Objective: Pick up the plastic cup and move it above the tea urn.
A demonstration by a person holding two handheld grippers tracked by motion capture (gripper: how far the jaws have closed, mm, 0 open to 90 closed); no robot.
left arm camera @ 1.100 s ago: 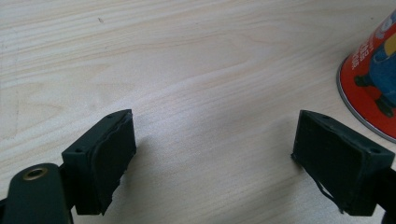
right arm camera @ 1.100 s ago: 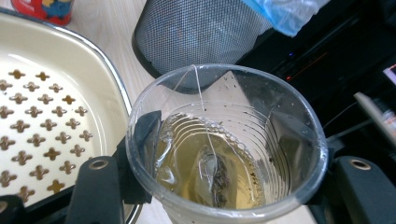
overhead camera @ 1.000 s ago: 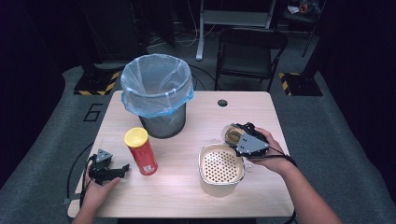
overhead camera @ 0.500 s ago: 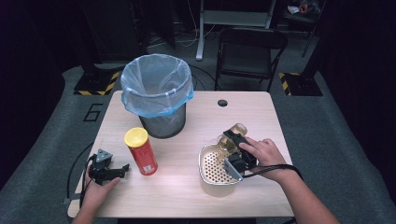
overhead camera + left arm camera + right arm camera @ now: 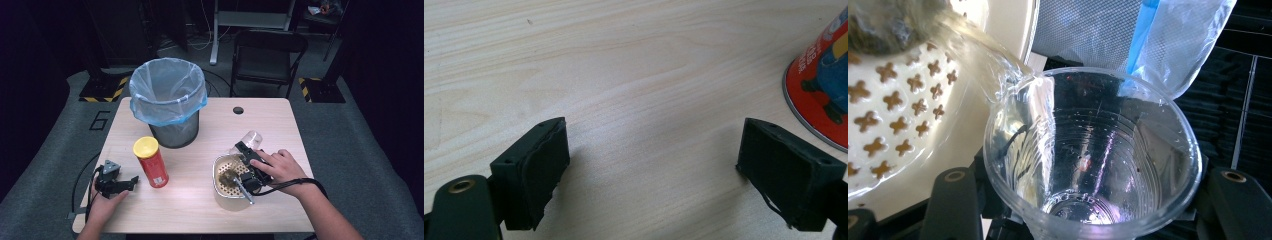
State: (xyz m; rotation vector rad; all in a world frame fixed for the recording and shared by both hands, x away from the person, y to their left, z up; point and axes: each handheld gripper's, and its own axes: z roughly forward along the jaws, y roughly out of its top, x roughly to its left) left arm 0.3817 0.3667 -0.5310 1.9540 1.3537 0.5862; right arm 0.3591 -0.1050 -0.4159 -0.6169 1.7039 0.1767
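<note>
Clear plastic cup (image 5: 1088, 165) tipped in right claw (image 5: 245, 172); liquid pouring into strainer (image 5: 220, 190).

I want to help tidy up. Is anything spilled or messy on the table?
Nothing has spilled on the table. The right gripper tips a clear cup, and liquid pours into the cream strainer basket, where brownish bits lie.

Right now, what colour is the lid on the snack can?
Yellow lid on the red can; clearest in the high view.
</note>
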